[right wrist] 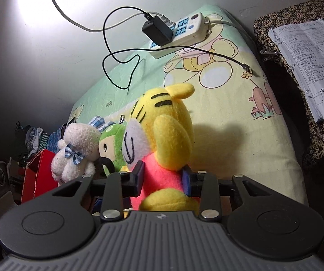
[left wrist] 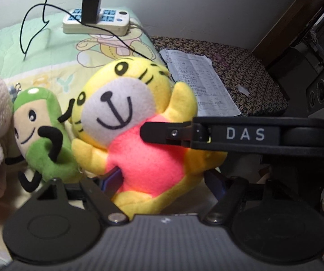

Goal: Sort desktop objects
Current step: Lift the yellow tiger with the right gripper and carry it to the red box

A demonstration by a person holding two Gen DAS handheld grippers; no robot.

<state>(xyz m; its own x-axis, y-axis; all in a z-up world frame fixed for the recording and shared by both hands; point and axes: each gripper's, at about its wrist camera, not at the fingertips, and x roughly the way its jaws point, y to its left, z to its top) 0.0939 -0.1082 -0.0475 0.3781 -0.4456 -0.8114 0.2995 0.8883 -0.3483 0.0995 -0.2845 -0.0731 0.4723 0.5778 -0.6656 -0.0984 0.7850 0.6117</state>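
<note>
Both grippers clamp the tiger toy [left wrist: 139, 124] to lift it clear: right gripper [right wrist: 164, 178] pinching its pink belly, left gripper [left wrist: 162, 180] half-open around its lower body.

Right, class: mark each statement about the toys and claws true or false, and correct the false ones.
1. Both claws grip the yellow tiger plush. True: left claw, right claw.
2. A black charger sits in the power strip. True.
3. The green plush lies on the notebook. False: it is beside the tiger.
4. The white plush wears a red bow. False: blue checked.
</note>
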